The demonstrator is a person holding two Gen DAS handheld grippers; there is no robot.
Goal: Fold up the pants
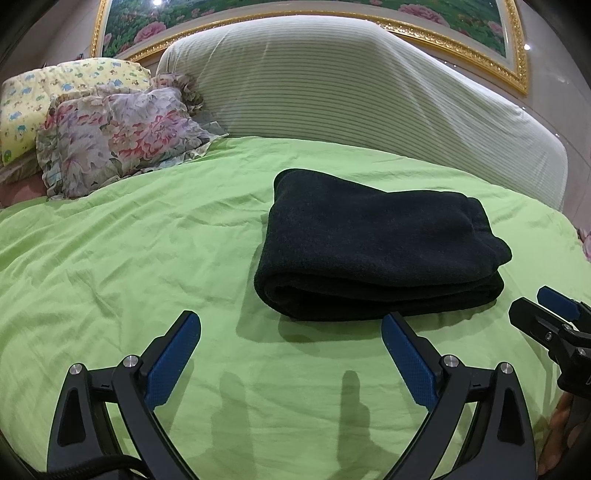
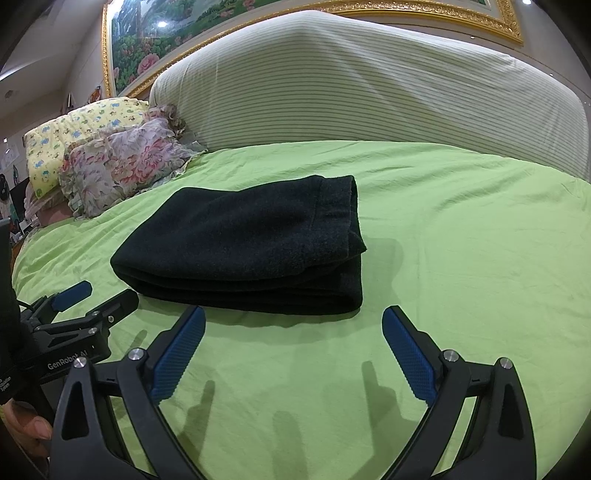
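The black pants [image 1: 376, 243] lie folded into a thick, layered rectangle on the green bed sheet [image 1: 129, 258]. In the right wrist view the pants [image 2: 240, 247] show their waistband end at the right. My left gripper [image 1: 291, 321] hovers just short of the near folded edge, open, with nothing between its blue pads. My right gripper [image 2: 293, 314] is also open and empty, just in front of the bundle's near right corner. Each gripper shows in the other's view: the right gripper [image 1: 539, 306] at the right edge, the left gripper [image 2: 99, 291] at the left edge.
A big striped cushion [image 1: 351, 96] leans on the headboard behind the pants. A floral pillow [image 1: 118, 136] and a yellow printed pillow [image 1: 40, 99] lie at the back left. A gold-framed flower painting [image 1: 258, 11] hangs above. A person's hand [image 2: 26, 428] holds the left gripper.
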